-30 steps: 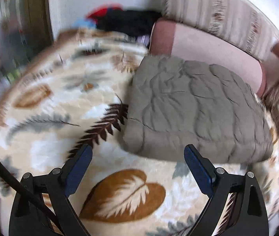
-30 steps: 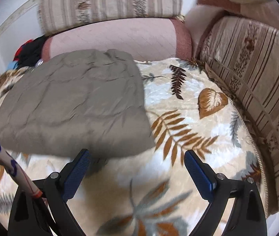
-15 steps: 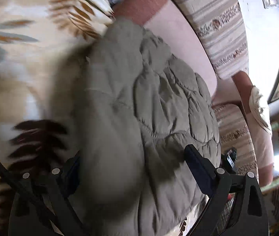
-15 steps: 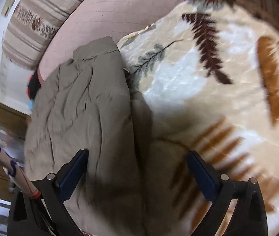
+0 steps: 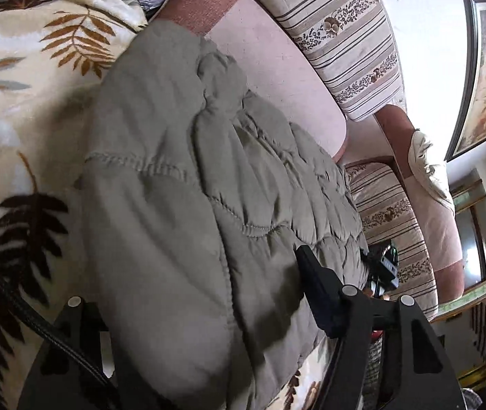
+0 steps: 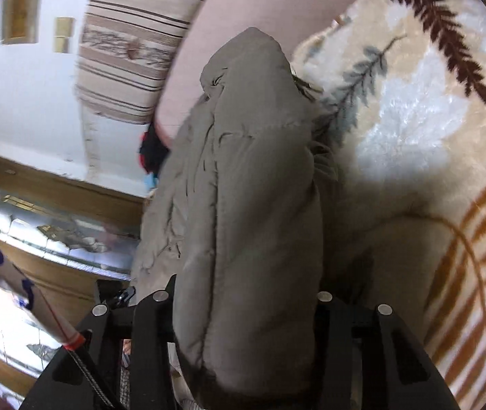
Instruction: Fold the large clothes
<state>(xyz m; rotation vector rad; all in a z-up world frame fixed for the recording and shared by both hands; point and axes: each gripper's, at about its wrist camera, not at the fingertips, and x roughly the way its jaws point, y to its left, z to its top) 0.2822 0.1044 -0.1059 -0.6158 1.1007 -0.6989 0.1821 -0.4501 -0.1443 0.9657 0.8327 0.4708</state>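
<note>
A grey-olive quilted jacket (image 5: 181,171) lies folded in a thick bundle on a cream leaf-patterned blanket (image 5: 20,85). My left gripper (image 5: 191,280) straddles one end of it. The jaws are closing, the right finger (image 5: 314,280) dents the padding and the left finger is buried under the bulging fabric. In the right wrist view the jacket (image 6: 249,157) swells up between the fingers of my right gripper (image 6: 243,290). Those jaws are closing too and squeeze the fold, with both pads hidden by the cloth.
The blanket (image 6: 414,130) covers a sofa seat. Behind the jacket run a pink back cushion (image 5: 270,68) and a striped cushion (image 5: 345,34). Dark and red clothes (image 6: 152,153) are piled at the sofa's far end. A wooden cabinet (image 6: 54,188) stands beyond.
Both grippers came down from over the blanket onto opposite ends of the jacket and tilted. Their wide jaws have narrowed around the thick fold.
</note>
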